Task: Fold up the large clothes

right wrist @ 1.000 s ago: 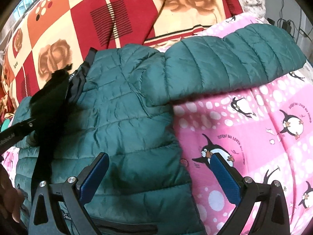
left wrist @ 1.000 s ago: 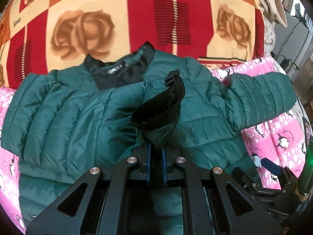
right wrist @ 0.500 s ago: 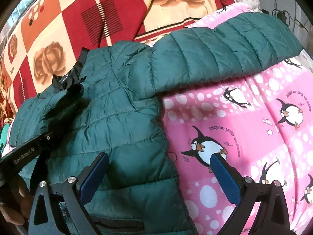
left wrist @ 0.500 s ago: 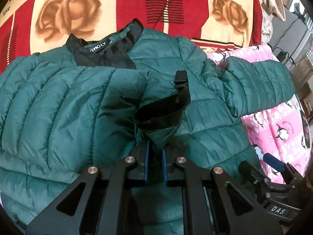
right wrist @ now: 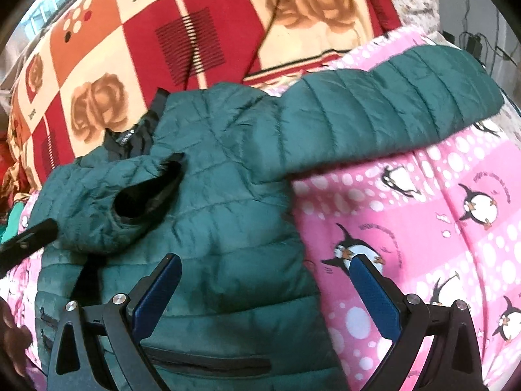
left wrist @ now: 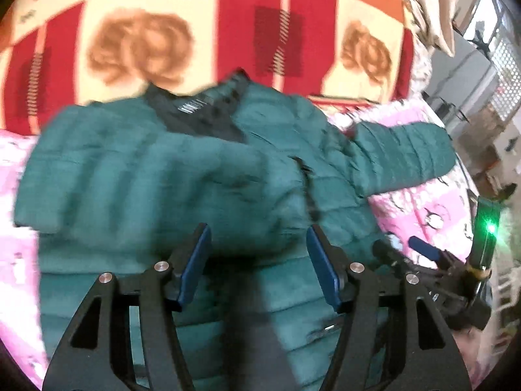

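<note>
A dark green quilted puffer jacket [right wrist: 228,202] lies on the bed, black collar [right wrist: 130,140] at the far side. Its left sleeve [right wrist: 107,208] is folded across the chest, black cuff opening facing up. The right sleeve [right wrist: 384,110] stretches out to the right over the pink blanket. In the left wrist view the jacket [left wrist: 146,179] is blurred. My left gripper [left wrist: 257,260] is open and empty just above the folded sleeve. My right gripper [right wrist: 267,293] is open and empty over the jacket's right hem edge.
A pink penguin-print blanket [right wrist: 439,228] covers the bed under the jacket. A red, orange and cream rose-pattern blanket [right wrist: 195,32] lies beyond the collar. Cables and furniture [left wrist: 482,104] stand off the bed's right side. The right gripper shows in the left wrist view [left wrist: 433,260].
My left gripper has opened and let go of the left sleeve cuff, which now lies across the jacket's chest. The right gripper stayed open, moving slightly.
</note>
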Tool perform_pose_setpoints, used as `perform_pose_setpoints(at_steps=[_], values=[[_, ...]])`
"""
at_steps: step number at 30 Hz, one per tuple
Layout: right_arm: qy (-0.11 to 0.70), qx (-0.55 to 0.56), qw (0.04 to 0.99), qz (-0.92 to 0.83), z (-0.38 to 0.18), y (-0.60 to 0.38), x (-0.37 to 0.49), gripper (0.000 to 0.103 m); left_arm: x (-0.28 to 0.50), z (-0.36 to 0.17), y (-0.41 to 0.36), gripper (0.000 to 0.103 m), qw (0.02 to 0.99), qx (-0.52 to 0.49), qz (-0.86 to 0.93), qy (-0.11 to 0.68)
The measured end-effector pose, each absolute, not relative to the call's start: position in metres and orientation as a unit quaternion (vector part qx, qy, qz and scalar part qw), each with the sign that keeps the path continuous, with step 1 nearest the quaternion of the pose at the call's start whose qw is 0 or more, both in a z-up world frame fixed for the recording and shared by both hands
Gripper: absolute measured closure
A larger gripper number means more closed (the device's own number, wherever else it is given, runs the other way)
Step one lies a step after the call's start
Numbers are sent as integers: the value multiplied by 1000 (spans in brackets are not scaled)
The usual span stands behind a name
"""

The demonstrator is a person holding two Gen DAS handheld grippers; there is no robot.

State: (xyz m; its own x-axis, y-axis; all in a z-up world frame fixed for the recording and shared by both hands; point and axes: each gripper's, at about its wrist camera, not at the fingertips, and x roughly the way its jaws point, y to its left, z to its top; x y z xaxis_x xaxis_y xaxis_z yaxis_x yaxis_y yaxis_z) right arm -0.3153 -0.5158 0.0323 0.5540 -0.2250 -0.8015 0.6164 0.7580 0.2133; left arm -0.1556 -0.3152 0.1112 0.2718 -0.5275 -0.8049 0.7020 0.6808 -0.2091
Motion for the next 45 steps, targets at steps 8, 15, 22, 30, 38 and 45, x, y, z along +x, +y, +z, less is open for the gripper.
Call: perform_pose_setpoints(at_steps=[8, 15, 22, 30, 38, 45], values=[[404, 258, 862, -167, 39, -486, -276, 0, -104, 120, -230, 41, 860, 69, -279, 422], [405, 302, 852, -136, 21, -482, -229, 0, -59, 88, -175, 41, 874, 41, -196, 442], [394, 283, 865, -126, 3, -470, -200, 61, -48, 56, -163, 41, 864, 43, -175, 470], [359, 195, 902, -142, 37, -476, -203, 78, -44, 64, -147, 41, 871, 6, -170, 462], [348, 112, 906, -216, 56, -515, -197, 83, -40, 63, -145, 41, 869, 4, -164, 467], [388, 81, 885, -243, 20, -531, -171, 83, -42, 55, -156, 41, 865, 27, -167, 472]])
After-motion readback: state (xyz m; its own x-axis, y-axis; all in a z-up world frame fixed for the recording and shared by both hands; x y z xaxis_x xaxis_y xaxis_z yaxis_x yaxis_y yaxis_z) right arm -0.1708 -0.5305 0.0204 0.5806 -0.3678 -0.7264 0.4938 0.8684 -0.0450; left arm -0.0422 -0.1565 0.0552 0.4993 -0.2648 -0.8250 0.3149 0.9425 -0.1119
